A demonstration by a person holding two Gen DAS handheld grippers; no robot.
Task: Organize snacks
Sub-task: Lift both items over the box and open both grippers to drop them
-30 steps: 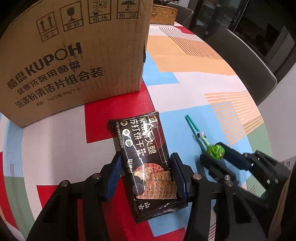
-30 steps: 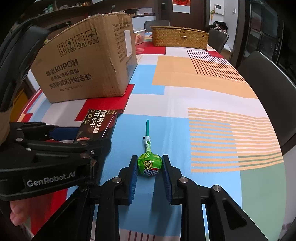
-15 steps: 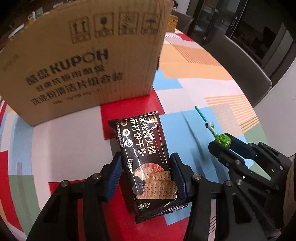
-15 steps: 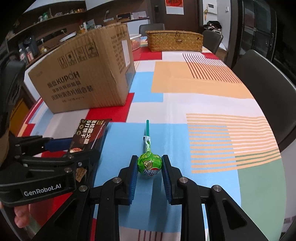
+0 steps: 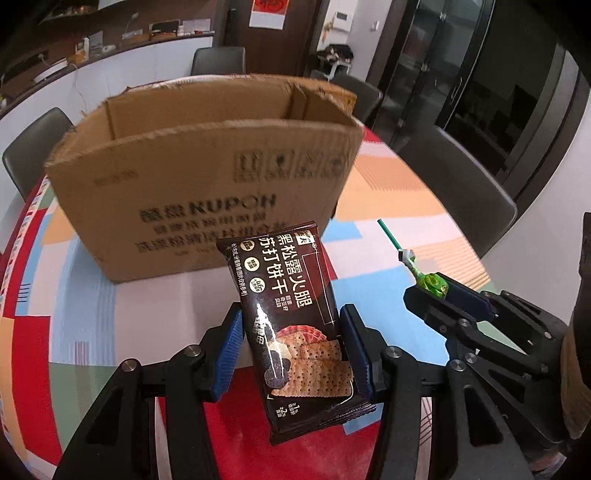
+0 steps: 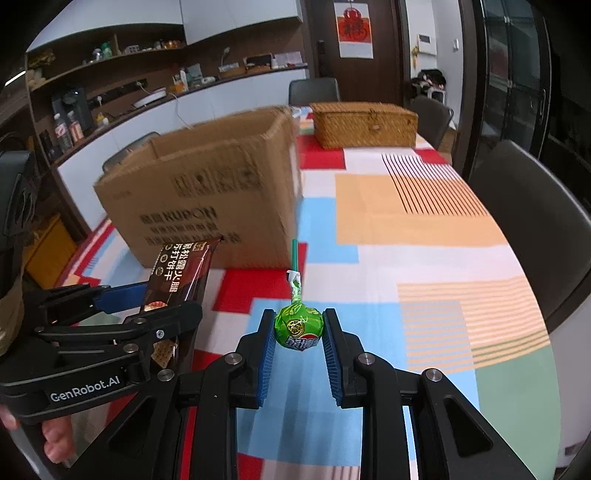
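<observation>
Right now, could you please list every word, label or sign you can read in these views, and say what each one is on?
"KUPOH" (last letter smeared), on the cardboard box; the Chinese lines below are too blurred.
"黑松露火腿 苏打饼干", on the black cracker packet in the left tongs; its small print is unreadable.
"GenRobot.AI", on the left tongs' body.
Blue and white lettering on the green lollipop in the right tongs: unreadable.
Red poster: one character, unclear.

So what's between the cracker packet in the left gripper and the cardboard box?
Nothing. In the left wrist view only bare tablecloth lies between the cracker packet and the cardboard box. The right wrist view agrees.
</observation>
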